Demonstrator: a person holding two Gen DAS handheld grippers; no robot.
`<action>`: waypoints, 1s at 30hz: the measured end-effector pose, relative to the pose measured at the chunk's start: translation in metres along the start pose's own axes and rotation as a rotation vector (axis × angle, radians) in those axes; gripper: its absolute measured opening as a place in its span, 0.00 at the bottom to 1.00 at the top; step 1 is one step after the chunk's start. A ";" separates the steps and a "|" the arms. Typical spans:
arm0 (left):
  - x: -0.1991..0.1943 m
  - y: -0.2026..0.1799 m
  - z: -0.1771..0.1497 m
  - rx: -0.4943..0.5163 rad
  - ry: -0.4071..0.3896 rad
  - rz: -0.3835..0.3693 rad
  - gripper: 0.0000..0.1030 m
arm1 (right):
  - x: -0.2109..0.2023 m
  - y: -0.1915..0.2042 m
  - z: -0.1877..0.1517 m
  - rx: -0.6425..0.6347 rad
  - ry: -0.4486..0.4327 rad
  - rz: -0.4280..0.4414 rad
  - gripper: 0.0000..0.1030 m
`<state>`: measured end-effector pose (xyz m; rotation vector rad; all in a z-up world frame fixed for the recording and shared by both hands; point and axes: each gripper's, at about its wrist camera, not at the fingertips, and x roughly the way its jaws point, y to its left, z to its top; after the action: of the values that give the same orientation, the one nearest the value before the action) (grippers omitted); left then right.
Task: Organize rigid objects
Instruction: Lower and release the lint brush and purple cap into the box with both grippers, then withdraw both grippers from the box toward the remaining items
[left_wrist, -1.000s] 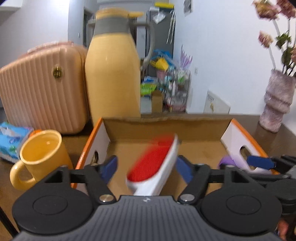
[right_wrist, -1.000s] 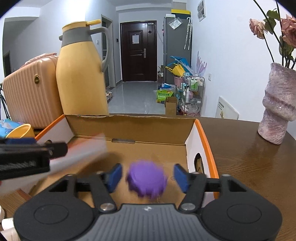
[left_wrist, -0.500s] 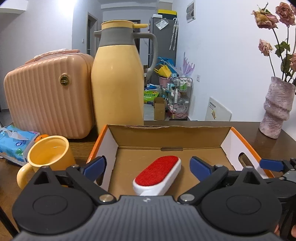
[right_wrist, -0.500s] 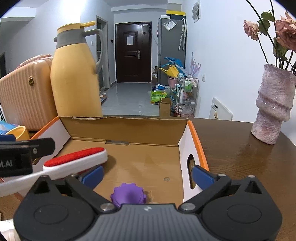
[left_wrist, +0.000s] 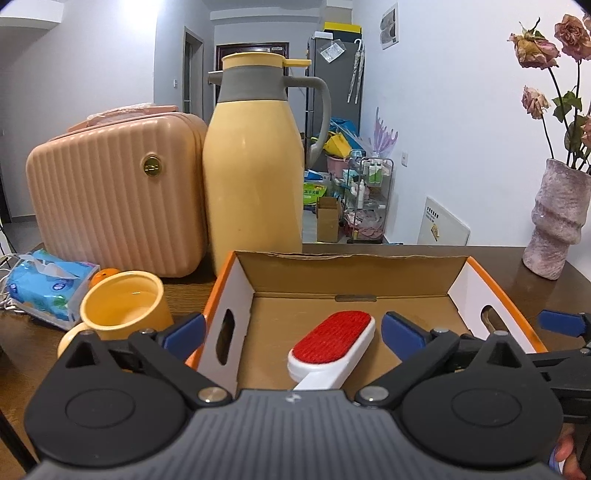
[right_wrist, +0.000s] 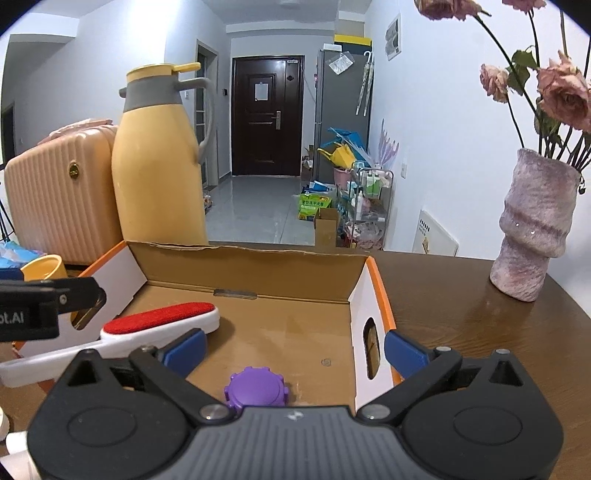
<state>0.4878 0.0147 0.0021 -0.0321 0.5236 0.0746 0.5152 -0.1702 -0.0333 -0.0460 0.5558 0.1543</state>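
Two tongs: both open wide, nothing between the pads of either.
Left tongs (left_wrist: 291, 330): spread over the near edge of the cardboard box (left_wrist: 354, 269); its left pad hangs outside the box's left wall, its right pad over the box floor.
Right tongs (right_wrist: 293, 345): spread across the box's right wall, left pad inside, right pad outside above the table (right_wrist: 461, 332).
Purple cap (right_wrist: 255, 386): lies on the box floor at the near edge, just ahead of the right tongs, touching neither pad.
Lint brush (left_wrist: 332, 339): white body, red face up, resting on the box floor in the left half, its handle pointing toward the near edge; clear of both left pads.
Yellow mug (left_wrist: 122, 310): stands on the table just left of the box.
Tissue pack (left_wrist: 48, 280): left of the box, beyond the mug.
Yellow jug (left_wrist: 255, 162): upright behind the box's far left corner.
Peach case (left_wrist: 114, 192): left of the jug, touching it.
Vase (left_wrist: 557, 225): on the table beyond the box's right side, holding dried roses.
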 end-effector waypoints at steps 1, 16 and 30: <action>-0.003 0.001 0.000 0.000 0.000 0.002 1.00 | -0.003 0.001 -0.001 -0.004 -0.003 0.000 1.00; -0.038 0.018 -0.017 -0.011 -0.011 0.001 1.00 | -0.050 -0.005 -0.019 0.013 -0.073 -0.005 1.00; -0.087 0.025 -0.052 0.016 -0.085 -0.053 1.00 | -0.102 -0.003 -0.049 0.013 -0.160 0.016 1.00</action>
<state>0.3851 0.0321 0.0006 -0.0272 0.4380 0.0201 0.4042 -0.1907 -0.0209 -0.0166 0.3977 0.1683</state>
